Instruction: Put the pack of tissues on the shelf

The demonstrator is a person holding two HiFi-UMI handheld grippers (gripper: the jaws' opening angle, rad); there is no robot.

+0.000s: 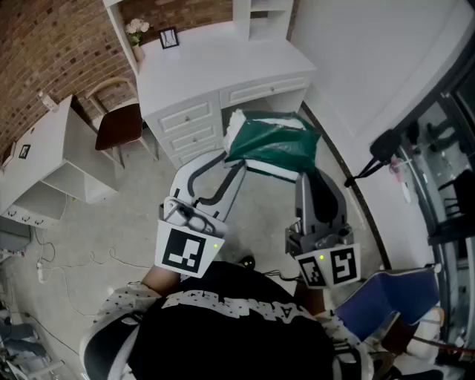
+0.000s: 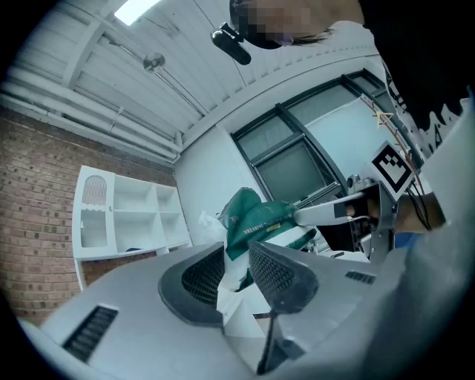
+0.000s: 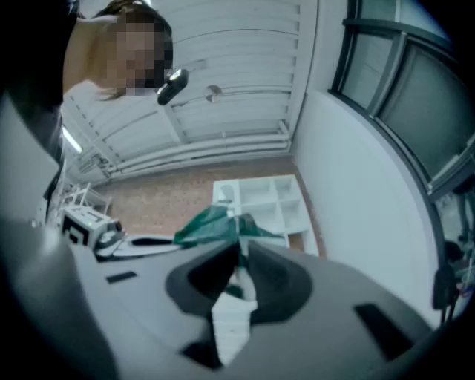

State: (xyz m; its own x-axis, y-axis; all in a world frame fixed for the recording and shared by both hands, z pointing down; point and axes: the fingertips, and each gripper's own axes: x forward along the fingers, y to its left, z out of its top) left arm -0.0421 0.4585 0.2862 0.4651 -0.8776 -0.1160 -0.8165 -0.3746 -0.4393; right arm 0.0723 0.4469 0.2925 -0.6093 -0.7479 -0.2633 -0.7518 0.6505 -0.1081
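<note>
The pack of tissues (image 1: 272, 143), green with white ends, hangs in the air in front of the white desk, held between both grippers. My left gripper (image 1: 231, 161) is shut on its left white edge, and my right gripper (image 1: 303, 173) is shut on its right side. In the left gripper view the pads pinch the white wrap (image 2: 236, 280) with the green pack (image 2: 260, 221) beyond. In the right gripper view the jaws (image 3: 239, 276) pinch the pack (image 3: 210, 226). The white shelf (image 2: 128, 217) with open compartments stands against the brick wall, also in the right gripper view as the shelf (image 3: 265, 202).
A white desk (image 1: 223, 63) with drawers stands ahead, carrying a shelf unit (image 1: 263, 15), a small vase of flowers (image 1: 137, 31) and a photo frame (image 1: 169, 37). A chair (image 1: 119, 122) and a low white cabinet (image 1: 52, 156) stand at the left. Cables lie on the floor.
</note>
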